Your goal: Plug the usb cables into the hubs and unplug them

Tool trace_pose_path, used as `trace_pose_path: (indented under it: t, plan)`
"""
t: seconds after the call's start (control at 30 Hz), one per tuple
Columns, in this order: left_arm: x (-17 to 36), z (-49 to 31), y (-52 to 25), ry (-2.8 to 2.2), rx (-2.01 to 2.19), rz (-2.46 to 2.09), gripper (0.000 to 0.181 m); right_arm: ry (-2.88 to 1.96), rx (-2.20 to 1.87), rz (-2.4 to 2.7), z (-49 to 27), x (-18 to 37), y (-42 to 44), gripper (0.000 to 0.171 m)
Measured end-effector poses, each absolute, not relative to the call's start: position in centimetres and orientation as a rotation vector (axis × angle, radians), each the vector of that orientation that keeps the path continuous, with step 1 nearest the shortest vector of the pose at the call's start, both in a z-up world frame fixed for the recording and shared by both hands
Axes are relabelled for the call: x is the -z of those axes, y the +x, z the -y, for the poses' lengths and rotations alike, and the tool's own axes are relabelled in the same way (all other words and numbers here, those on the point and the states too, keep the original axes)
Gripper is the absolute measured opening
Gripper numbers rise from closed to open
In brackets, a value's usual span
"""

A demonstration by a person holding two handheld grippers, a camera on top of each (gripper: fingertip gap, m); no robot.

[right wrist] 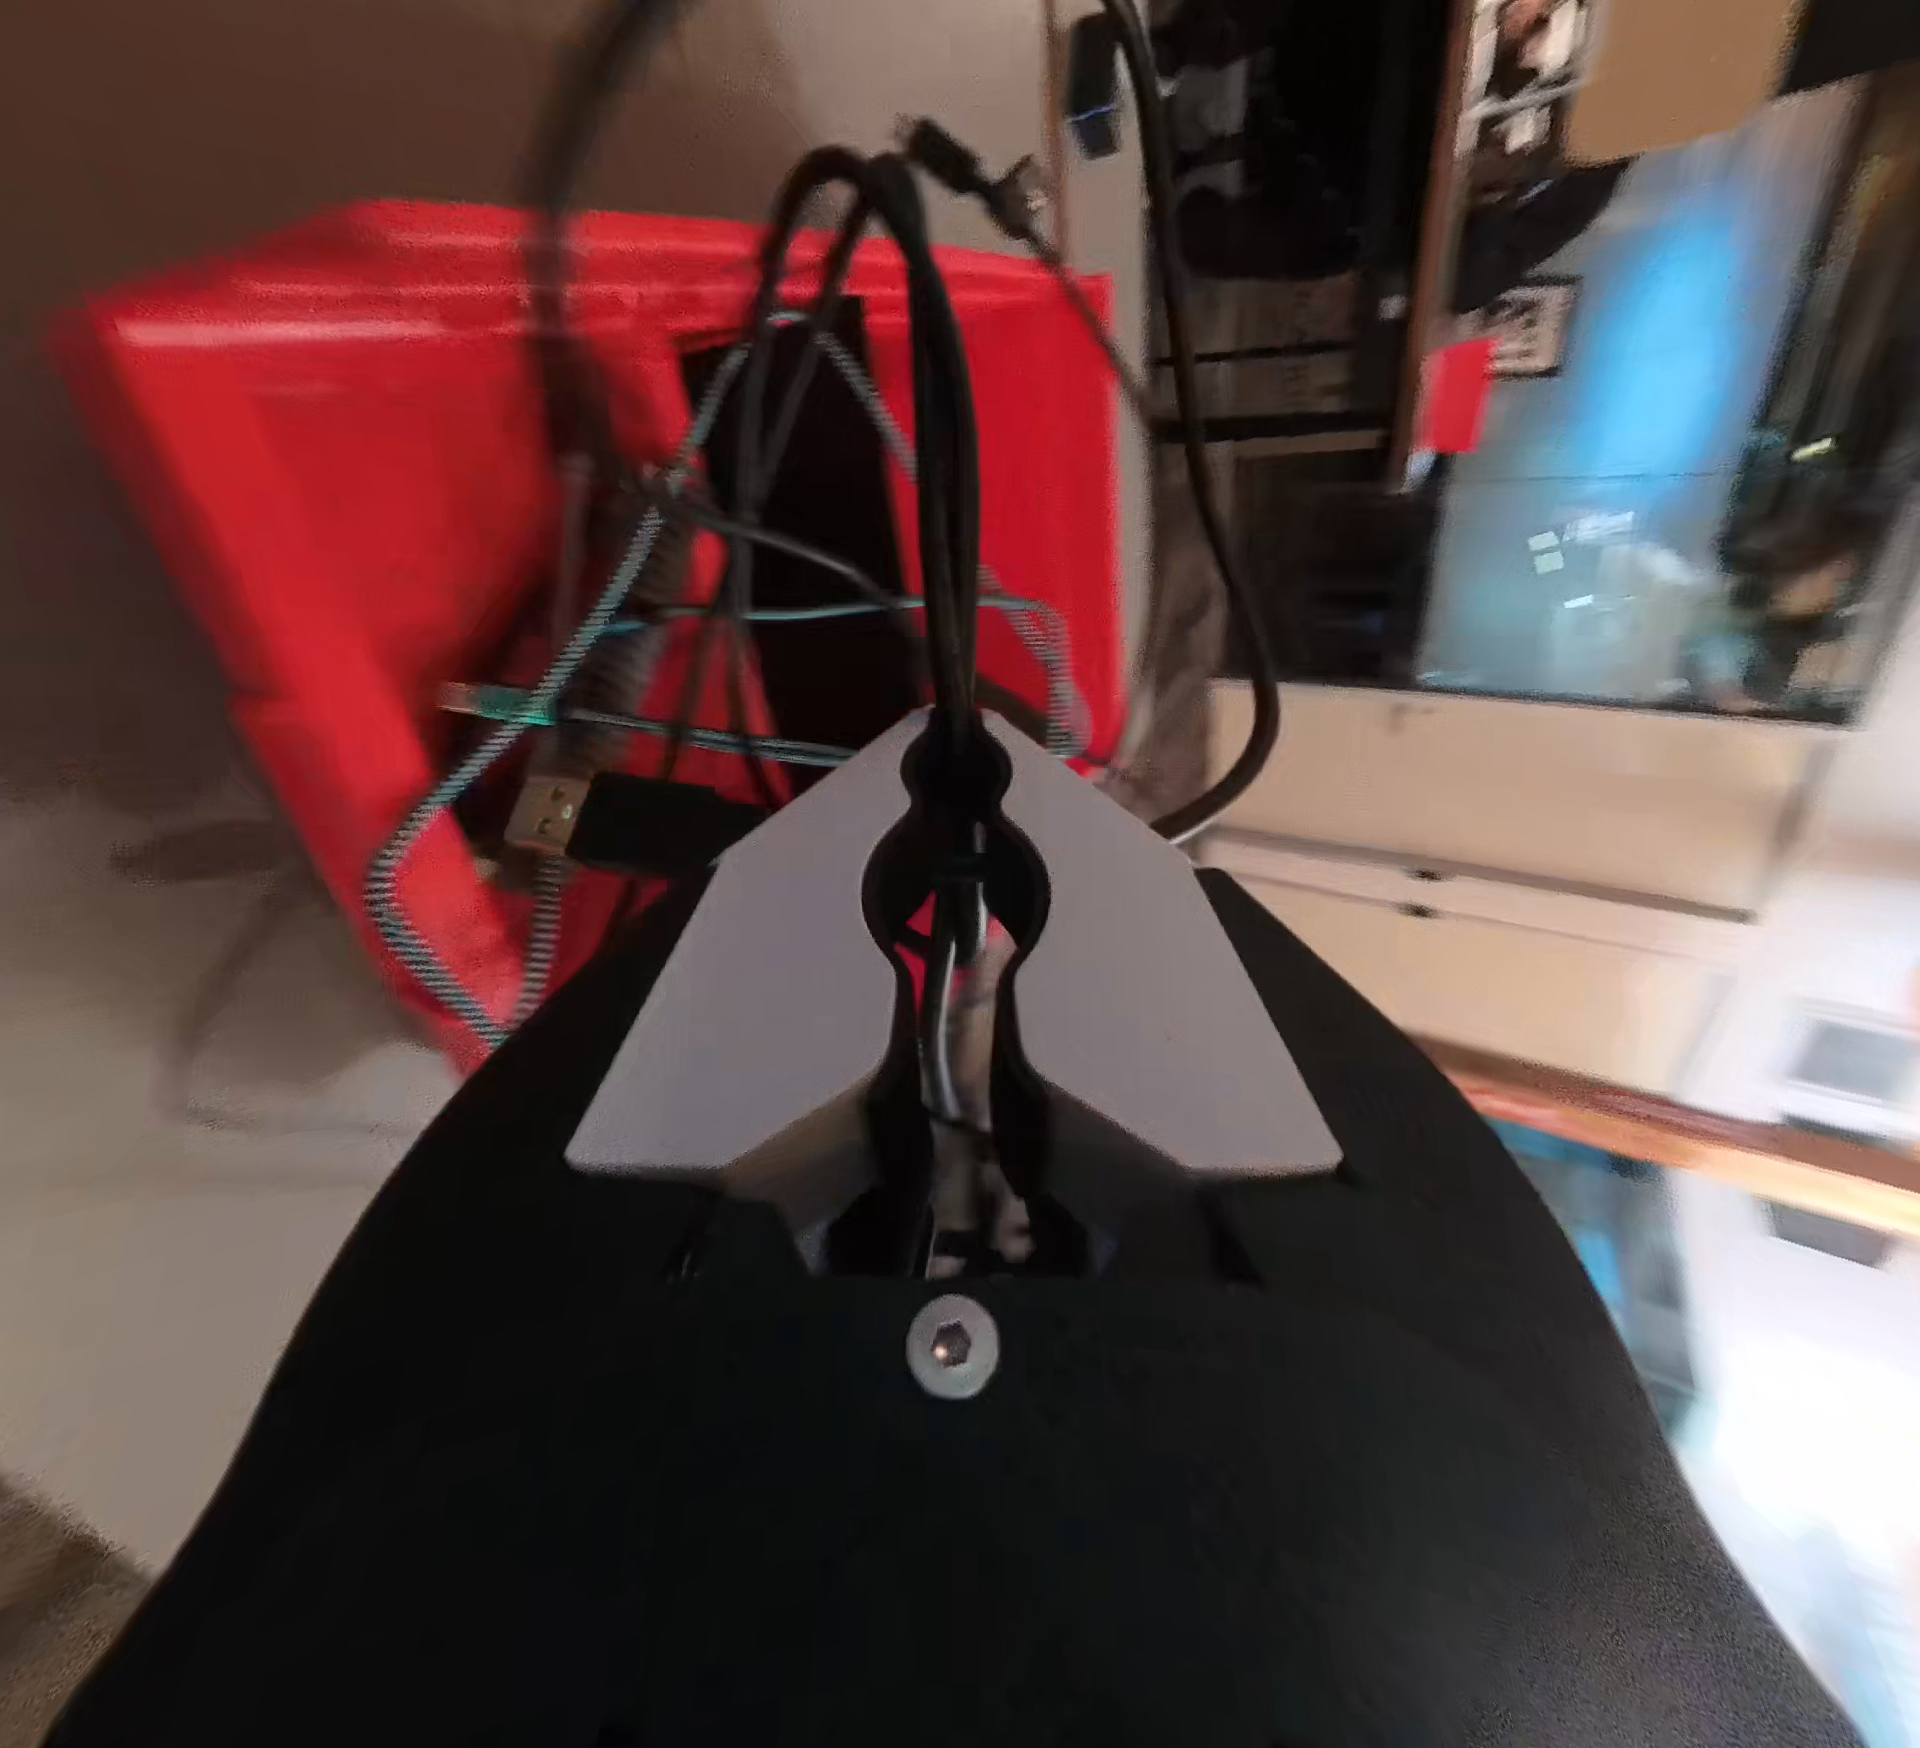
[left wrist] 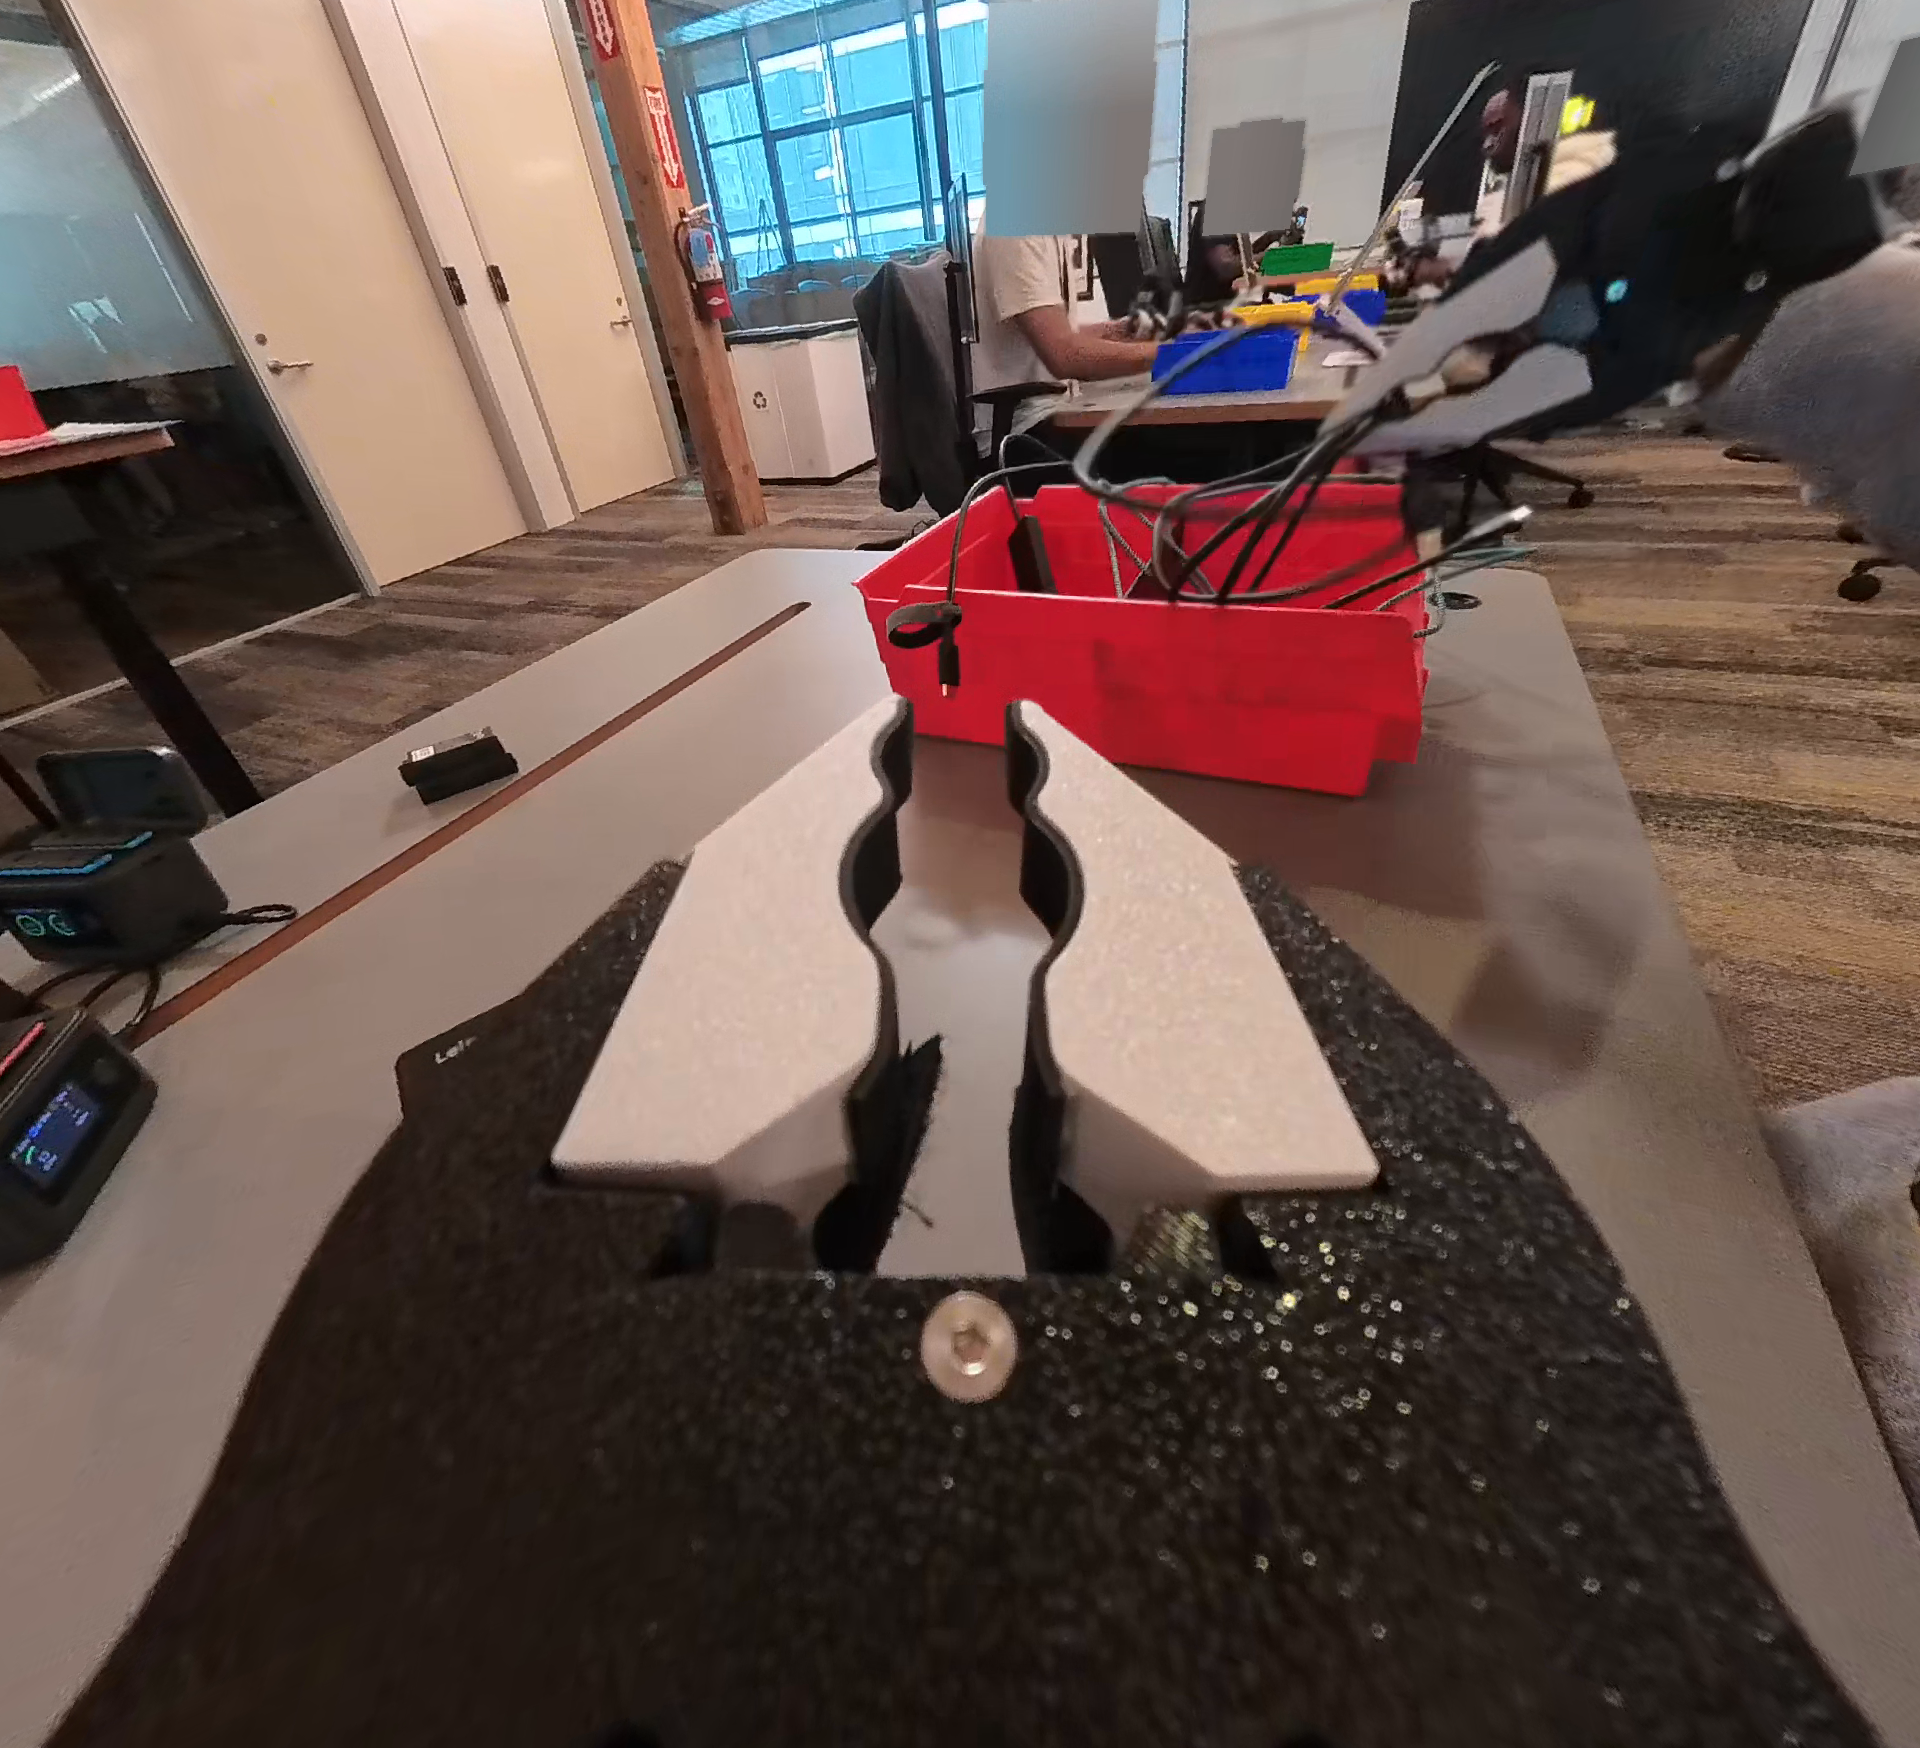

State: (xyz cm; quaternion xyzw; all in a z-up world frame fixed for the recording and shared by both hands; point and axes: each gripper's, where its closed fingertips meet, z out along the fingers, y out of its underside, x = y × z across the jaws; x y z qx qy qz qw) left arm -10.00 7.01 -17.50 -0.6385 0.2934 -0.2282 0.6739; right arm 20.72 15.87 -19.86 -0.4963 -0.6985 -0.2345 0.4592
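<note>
Right hand-held gripper (right wrist: 956, 742) clamped on black cables (right wrist: 940, 451) above red bin (right wrist: 312, 472) | left hand-held gripper (left wrist: 958, 732) apart, idle | advice: lift slowly, untangle bundle.

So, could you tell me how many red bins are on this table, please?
1. The red bin sits at the table's far end, cables spilling out; the right gripper grips some above it.

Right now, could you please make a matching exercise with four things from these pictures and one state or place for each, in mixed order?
Things:
1. left gripper
2. right gripper
3. red bin
4. small black block

States or places:
A. lies alone on the grey table
B. shut on the black cables
C. open and empty
D. holds a tangle of cables

Pairs: 1-C, 2-B, 3-D, 4-A
</note>
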Motion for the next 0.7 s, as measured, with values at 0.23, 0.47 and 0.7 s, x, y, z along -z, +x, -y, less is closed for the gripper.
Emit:
trace_pose_path:
  t: [0.23,0.47,0.7]
  plan:
    - [18.1,-7.4,-9.7,-1.464,0.557,-0.650,0.014,-1.817,0.166,1.775,-15.9,27.9,23.7,0.000]
    - [19.2,-8.0,-9.7,-1.511,0.557,-0.642,0.014,-2.185,0.005,1.891,-16.8,33.1,24.1,0.002]
    - [21.0,-9.3,-11.1,-1.601,0.514,-0.587,0.016,-2.435,-0.061,1.877,-15.3,32.6,24.9,0.033]
